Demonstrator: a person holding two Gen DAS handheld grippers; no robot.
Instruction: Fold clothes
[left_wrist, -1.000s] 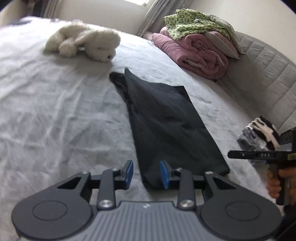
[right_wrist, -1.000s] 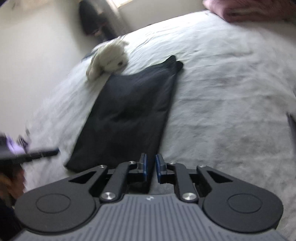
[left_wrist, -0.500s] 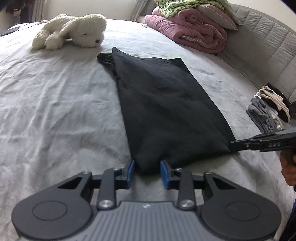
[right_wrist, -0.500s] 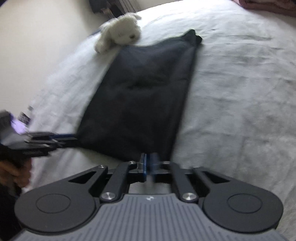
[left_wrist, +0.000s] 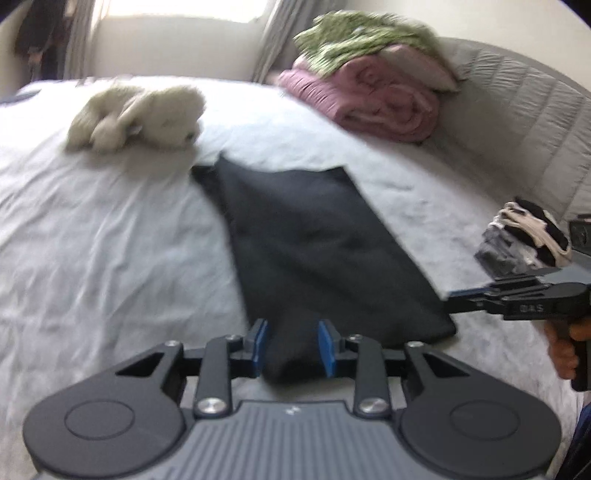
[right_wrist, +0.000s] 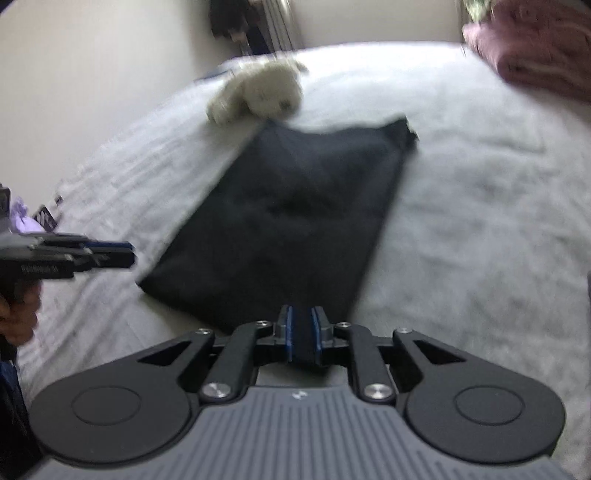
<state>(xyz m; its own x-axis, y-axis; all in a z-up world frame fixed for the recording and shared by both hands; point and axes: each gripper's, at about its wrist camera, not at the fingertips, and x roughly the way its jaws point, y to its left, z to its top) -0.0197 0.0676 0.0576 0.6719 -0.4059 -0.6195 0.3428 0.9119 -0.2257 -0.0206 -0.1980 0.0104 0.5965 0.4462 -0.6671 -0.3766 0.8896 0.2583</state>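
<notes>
A black garment (left_wrist: 314, 251) lies flat and folded lengthwise on the light grey bed (left_wrist: 110, 240), running away from me. My left gripper (left_wrist: 293, 344) is open at the garment's near left corner, and the cloth bulges up between its blue pads (left_wrist: 260, 341). At the near right corner my right gripper (right_wrist: 301, 332) is shut on the hem of the black garment (right_wrist: 295, 206), with dark cloth filling the narrow gap. The left wrist view shows the right gripper (left_wrist: 454, 295) from the side, tip at that corner. Both views are blurred by motion.
A white plush toy (left_wrist: 140, 114) lies just beyond the garment's far end. Pink and green bedding (left_wrist: 373, 92) is piled against the grey padded headboard (left_wrist: 517, 122). A small stack of folded clothes (left_wrist: 524, 236) sits at the right. A hand (left_wrist: 565, 354) holds the right gripper.
Both grippers have moved onto the garment's near edge. Cloth now sits between the right pads and bulges further between the left fingers. Both cameras have tilted up.
</notes>
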